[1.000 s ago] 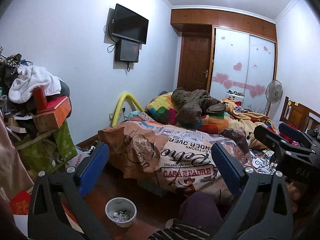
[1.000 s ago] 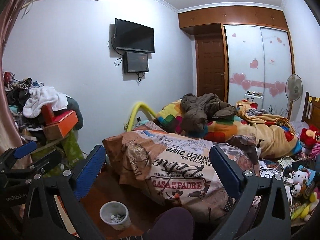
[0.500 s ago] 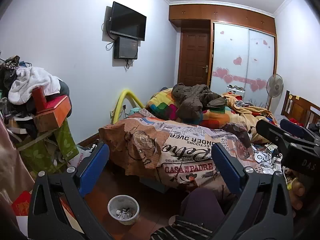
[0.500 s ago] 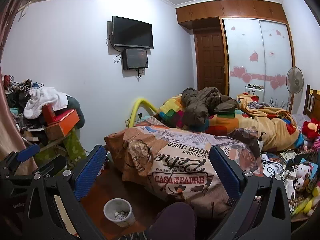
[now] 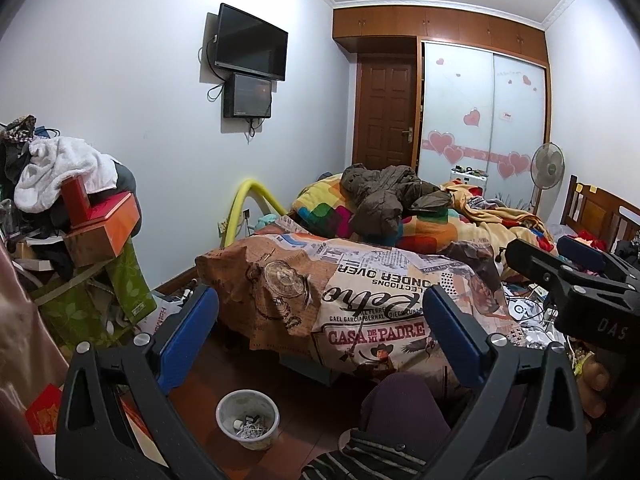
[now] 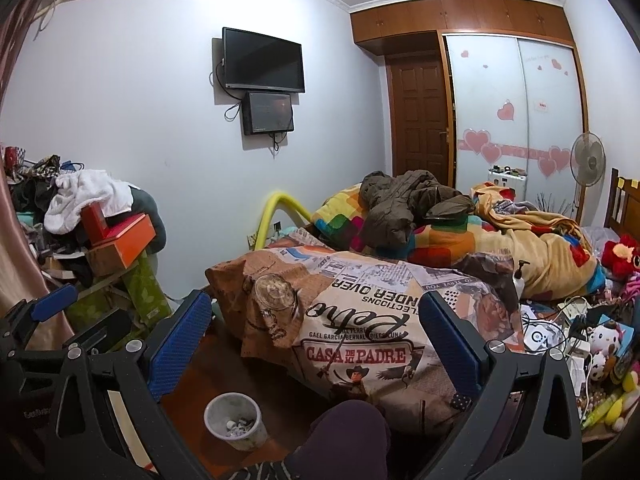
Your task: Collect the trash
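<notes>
A small pale waste bin (image 5: pixel 248 418) with scraps of trash inside stands on the wooden floor beside the bed; it also shows in the right wrist view (image 6: pixel 235 420). My left gripper (image 5: pixel 320 336) is open and empty, held high above the bin and facing the bed. My right gripper (image 6: pixel 316 338) is open and empty too. The right gripper shows at the right edge of the left wrist view (image 5: pixel 576 276). The left gripper shows at the left edge of the right wrist view (image 6: pixel 44 320).
A bed (image 5: pixel 360 280) with a newspaper-print cover and piled blankets fills the middle. A heap of boxes and clothes (image 5: pixel 76 208) stands at left. Cables, toys and small clutter (image 6: pixel 580 340) lie at right. My knee (image 5: pixel 400 412) is at the bottom.
Both grippers have tilted down and drawn back slightly, so the bin and floor sit a little higher in view. The jaws stay open.
</notes>
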The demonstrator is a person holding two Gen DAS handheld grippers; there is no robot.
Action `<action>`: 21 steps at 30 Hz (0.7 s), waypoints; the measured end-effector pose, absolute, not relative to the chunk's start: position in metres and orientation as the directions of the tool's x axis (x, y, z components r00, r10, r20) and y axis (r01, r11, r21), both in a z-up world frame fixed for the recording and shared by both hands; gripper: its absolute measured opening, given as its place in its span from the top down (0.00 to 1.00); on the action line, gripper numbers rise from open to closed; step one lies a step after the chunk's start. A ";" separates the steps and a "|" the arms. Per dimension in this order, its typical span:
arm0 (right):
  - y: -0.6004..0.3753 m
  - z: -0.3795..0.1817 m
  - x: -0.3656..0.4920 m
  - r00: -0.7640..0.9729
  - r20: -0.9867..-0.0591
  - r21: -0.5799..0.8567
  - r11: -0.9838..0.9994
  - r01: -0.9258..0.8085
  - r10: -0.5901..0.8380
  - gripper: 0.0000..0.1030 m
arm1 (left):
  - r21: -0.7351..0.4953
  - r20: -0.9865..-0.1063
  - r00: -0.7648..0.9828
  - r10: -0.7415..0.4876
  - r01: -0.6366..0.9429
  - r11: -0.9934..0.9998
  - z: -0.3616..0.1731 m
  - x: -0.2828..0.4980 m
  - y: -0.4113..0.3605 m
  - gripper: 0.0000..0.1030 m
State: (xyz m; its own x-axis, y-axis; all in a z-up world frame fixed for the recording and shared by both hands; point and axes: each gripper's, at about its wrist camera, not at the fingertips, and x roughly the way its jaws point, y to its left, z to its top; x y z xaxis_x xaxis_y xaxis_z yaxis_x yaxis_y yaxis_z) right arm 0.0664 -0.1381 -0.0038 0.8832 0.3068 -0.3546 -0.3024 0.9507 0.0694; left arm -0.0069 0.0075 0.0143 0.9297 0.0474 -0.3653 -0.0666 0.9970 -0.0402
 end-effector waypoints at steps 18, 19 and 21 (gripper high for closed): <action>-0.144 -0.007 0.071 0.876 -0.365 0.055 0.947 -0.318 0.315 0.00 | -0.054 -0.377 0.925 0.049 -0.075 0.996 0.008 -0.005 0.010 0.01; -0.143 -0.007 0.071 0.876 -0.364 0.055 0.947 -0.318 0.315 0.00 | -0.054 -0.376 0.925 0.048 -0.074 0.996 0.008 -0.005 0.010 0.01; -0.144 -0.007 0.070 0.876 -0.365 0.054 0.946 -0.319 0.316 0.00 | -0.053 -0.377 0.925 0.047 -0.073 0.996 0.008 -0.005 0.010 0.01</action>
State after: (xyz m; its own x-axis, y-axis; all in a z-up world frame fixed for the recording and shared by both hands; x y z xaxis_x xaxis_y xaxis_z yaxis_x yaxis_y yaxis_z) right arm 0.0705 -0.1439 -0.0065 0.8758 0.3164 -0.3646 -0.3192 0.9461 0.0543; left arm -0.0054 0.0103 0.0083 0.9251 0.0474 -0.3767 -0.0725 0.9960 -0.0529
